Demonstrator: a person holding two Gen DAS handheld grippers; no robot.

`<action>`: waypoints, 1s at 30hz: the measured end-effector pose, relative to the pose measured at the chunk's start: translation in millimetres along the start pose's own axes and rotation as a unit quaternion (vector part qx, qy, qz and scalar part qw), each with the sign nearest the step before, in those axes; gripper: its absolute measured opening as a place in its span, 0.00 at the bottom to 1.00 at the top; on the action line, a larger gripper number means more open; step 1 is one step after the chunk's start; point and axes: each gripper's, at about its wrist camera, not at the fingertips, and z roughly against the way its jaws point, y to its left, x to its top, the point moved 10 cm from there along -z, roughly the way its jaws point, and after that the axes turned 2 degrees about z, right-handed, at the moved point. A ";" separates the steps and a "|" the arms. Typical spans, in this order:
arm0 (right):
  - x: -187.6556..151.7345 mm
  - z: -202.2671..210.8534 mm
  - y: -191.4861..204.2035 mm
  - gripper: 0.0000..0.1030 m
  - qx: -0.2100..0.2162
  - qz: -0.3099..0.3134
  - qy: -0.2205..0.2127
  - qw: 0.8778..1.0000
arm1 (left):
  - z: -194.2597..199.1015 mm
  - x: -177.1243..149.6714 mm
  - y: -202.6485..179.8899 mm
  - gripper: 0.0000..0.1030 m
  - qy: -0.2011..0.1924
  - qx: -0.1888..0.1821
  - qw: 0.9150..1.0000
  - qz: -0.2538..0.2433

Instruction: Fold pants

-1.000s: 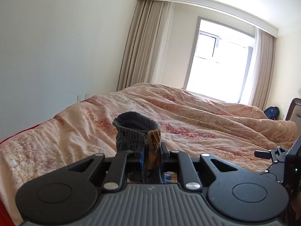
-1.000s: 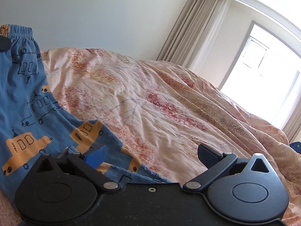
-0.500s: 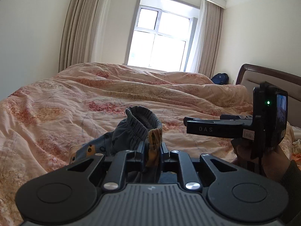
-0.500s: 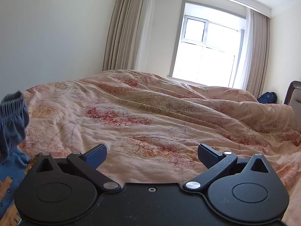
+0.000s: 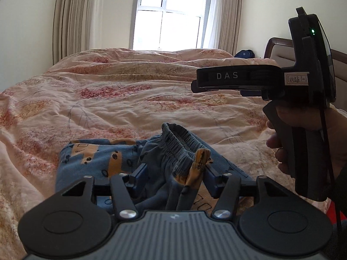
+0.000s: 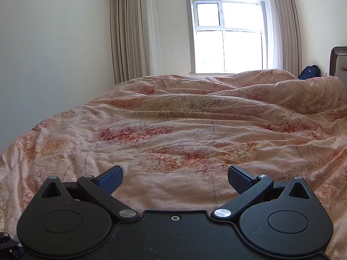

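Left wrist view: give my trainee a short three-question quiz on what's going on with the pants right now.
1. True or false: the right gripper has cloth between its fingers.
2. Which part of the pants stands between the fingers of the left gripper: A) a leg cuff, B) the elastic waistband, C) a pocket?
3. Fill in: the pants lie on a floral ____.

Key
1. False; it is open and empty above the duvet.
2. B; the jaws are opening and the pads stand clear of the cloth.
3. duvet.

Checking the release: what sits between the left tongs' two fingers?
In the left wrist view, the pants' bunched waistband stands between the opening left tongs.
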 end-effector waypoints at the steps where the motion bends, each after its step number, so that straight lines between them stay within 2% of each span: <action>1: -0.3 -0.2 1.4 1.00 0.004 0.001 0.001 1.000 | 1.1 -2.3 -0.4 0.62 0.000 0.001 1.000 -0.011; 4: -1.4 -2.5 10.7 1.00 0.026 0.004 0.006 1.000 | 8.2 -8.5 -5.7 0.71 -0.008 0.011 0.999 -0.047; 9: -9.7 -5.0 33.0 1.00 0.101 -0.002 0.036 0.994 | 15.7 -21.1 -17.4 0.74 -0.015 0.019 0.994 -0.103; 13: -11.8 -2.4 47.2 1.00 0.134 0.008 0.044 0.990 | 16.2 -25.0 -24.8 0.74 -0.012 0.010 0.993 -0.120; 14: -13.3 -0.9 50.1 1.00 0.150 0.006 0.049 0.988 | 16.1 -25.6 -25.5 0.74 -0.011 0.007 0.992 -0.122; 18: -34.1 4.6 64.7 1.00 0.246 0.007 0.107 0.963 | 13.6 -31.2 -27.3 0.72 0.001 0.004 0.991 -0.130; 23: -52.6 1.0 62.3 0.99 0.252 0.001 0.151 0.956 | 13.5 -35.3 -30.1 0.53 0.007 0.005 0.990 -0.143; 26: -52.2 1.2 61.9 0.99 0.260 -0.009 0.150 0.954 | 15.2 -34.7 -26.9 0.52 0.005 0.016 0.990 -0.142; 28: -51.9 1.0 61.0 0.96 0.257 -0.007 0.148 0.955 | 16.9 -34.7 -26.9 0.50 0.004 0.020 0.989 -0.147; 30: -51.9 -2.1 59.9 0.88 0.258 -0.014 0.151 0.954 | 17.9 -36.2 -28.7 0.46 0.005 0.020 0.988 -0.155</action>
